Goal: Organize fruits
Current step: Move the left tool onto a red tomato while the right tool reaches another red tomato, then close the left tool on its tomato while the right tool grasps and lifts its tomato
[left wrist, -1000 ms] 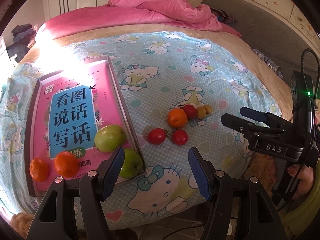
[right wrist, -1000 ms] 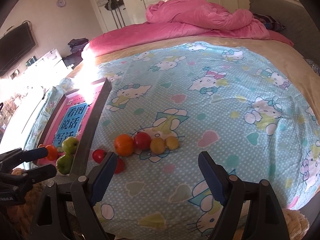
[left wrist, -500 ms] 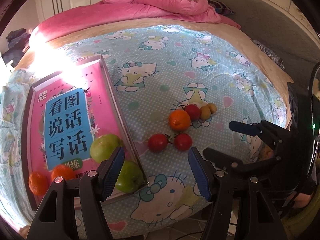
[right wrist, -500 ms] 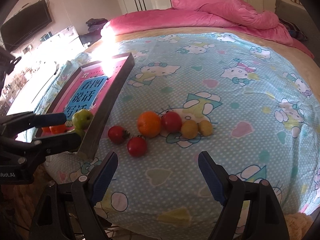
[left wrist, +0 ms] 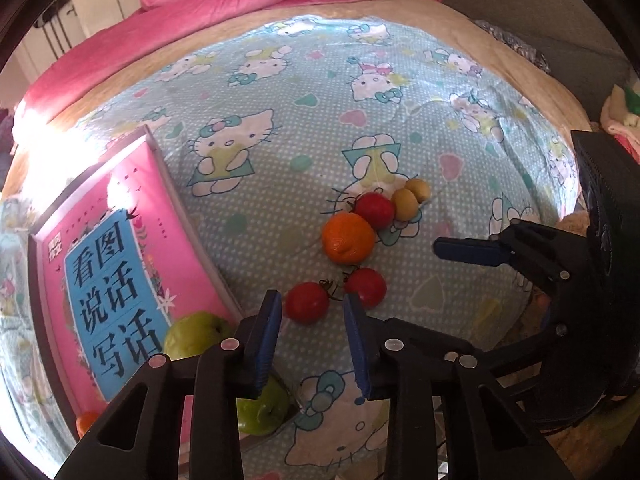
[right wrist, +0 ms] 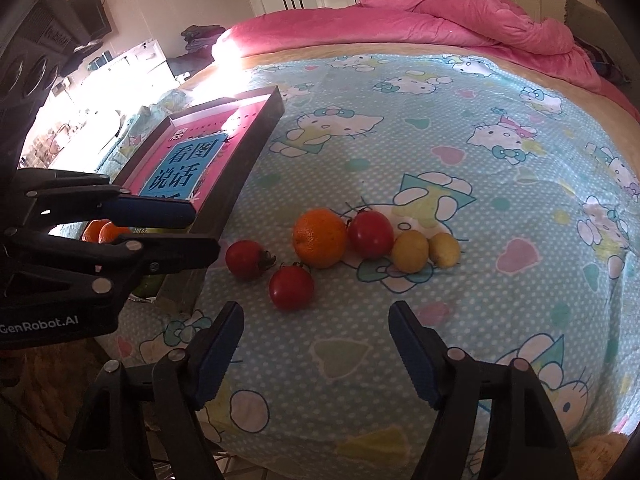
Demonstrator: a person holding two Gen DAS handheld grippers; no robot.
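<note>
The left gripper (left wrist: pixel 310 330) is lining up on the nearest tomato (left wrist: pixel 306 302), which is lying on the bed (left wrist: pixel 304 92) just ahead of its half-parted, empty jaws; next it needs advancing and closing. The right gripper (right wrist: pixel 316 354) is waiting wide apart, facing the loose fruit, the tray (right wrist: pixel 256 136) sitting leftward.

Glossy smooth tomatoes (right wrist: pixel 291 287), dimpled orange (right wrist: pixel 319 237), soft cotton sheet (right wrist: pixel 440 152) — matt plastic tool (right wrist: pixel 316 354) frames.
</note>
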